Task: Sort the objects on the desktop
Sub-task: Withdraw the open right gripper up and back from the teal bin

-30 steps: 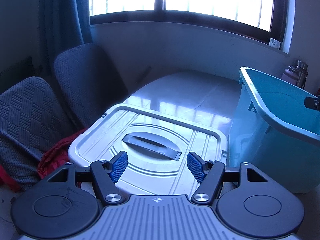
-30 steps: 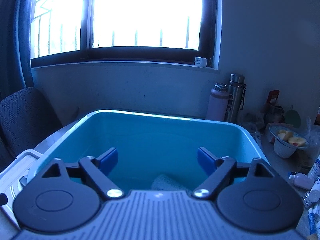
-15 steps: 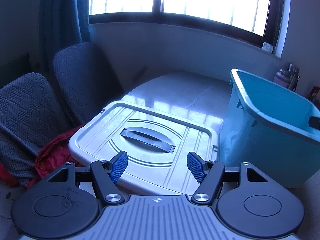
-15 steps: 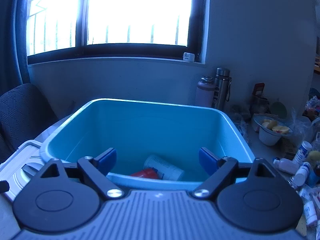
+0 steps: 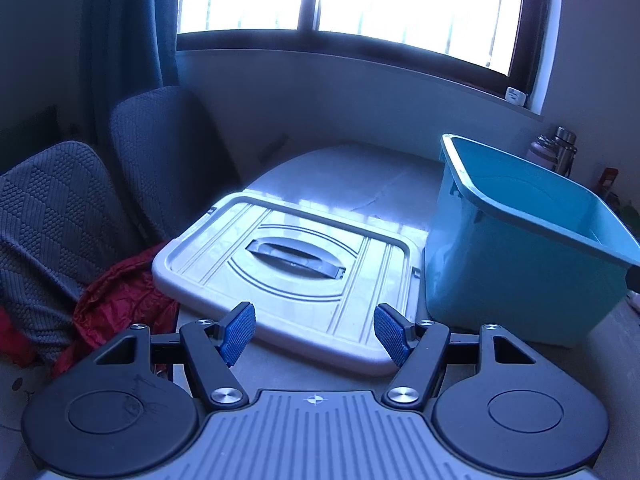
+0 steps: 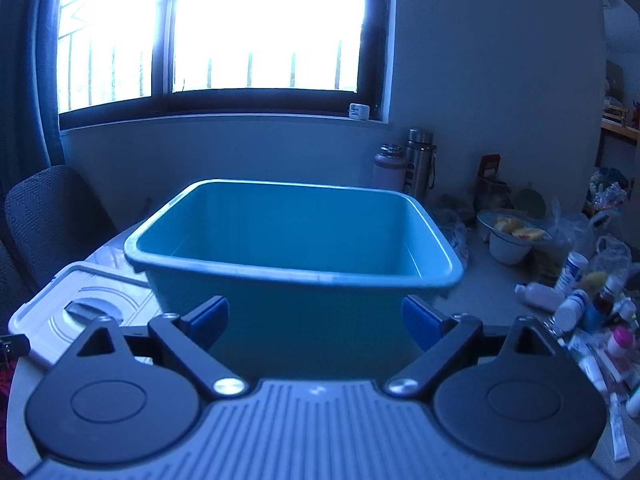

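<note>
Both grippers pulled back from teal bin [image 6: 296, 240]; bin contents now hidden behind near wall. Right gripper [image 6: 316, 316] spread wide, holding nothing; left gripper [image 5: 316, 334] likewise, over grey lid [image 5: 288, 268]. Loose bottles [image 6: 576, 292] lie right of bin. Judged between picks: next reach right, pinch one bottle.

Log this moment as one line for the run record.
left tongs: open, empty, facing lid | right tongs: open, empty, facing bin

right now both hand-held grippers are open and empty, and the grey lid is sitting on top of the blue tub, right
Not quite. The grey lid is not on the blue tub; it lies flat on the table beside it, as the left wrist view shows, and the tub's top is uncovered. The left hand-held gripper and right hand-held gripper are indeed open and empty.
</note>
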Demonstrator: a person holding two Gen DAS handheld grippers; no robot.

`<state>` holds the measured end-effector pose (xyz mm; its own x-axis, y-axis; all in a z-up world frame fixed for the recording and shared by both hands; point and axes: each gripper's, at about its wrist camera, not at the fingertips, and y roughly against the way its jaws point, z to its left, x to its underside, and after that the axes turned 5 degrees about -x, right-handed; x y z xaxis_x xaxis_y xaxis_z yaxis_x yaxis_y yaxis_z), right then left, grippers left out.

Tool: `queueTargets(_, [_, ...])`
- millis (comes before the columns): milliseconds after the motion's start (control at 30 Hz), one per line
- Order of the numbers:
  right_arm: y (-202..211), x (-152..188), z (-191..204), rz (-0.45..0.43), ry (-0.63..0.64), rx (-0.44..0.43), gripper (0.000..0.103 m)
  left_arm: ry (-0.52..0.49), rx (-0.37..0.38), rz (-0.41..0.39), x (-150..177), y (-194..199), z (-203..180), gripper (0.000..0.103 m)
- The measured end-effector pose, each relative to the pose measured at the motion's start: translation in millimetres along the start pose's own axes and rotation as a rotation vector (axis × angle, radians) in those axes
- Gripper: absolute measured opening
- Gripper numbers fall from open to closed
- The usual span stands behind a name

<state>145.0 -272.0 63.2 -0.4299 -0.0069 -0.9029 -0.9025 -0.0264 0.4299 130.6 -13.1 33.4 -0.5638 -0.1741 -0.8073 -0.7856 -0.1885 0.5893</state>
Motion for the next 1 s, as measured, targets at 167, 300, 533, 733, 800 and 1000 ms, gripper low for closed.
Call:
queueTargets(167, [19.2, 15.5, 2.7, 0.011, -0.014, 0.008, 0.094, -0.011, 0.018, 0.005, 12.7, 13.9, 8.8, 0.068])
queueTargets(300, [33.2, 26.3, 8.1, 0.018, -0.01, 0.01, 0.094, -0.026, 0.03, 0.01, 22.4, 23.7, 16.2, 0.068])
queueTargets(533, [51.3, 47.6, 22.3, 0.049, -0.015, 0.009, 0.094, -0.051, 0.038, 0.045, 40.0, 38.3, 31.6, 0.068])
queueTargets(733, [64.7, 66.5, 33.2, 0.078, -0.027, -0.006, 0.094, -0.075, 0.029, 0.055, 53.6, 52.7, 43.3, 0.068])
queueTargets(800, [68.8, 72.6, 35.3, 0.087, -0.033, -0.005, 0.094, -0.084, 0.026, 0.054, 57.9, 56.2, 45.8, 0.068])
queueTargets(1000, [82.1, 91.4, 41.2, 0.11, -0.052, 0.002, 0.094, -0.11, 0.033, 0.055, 71.6, 65.5, 49.6, 0.068])
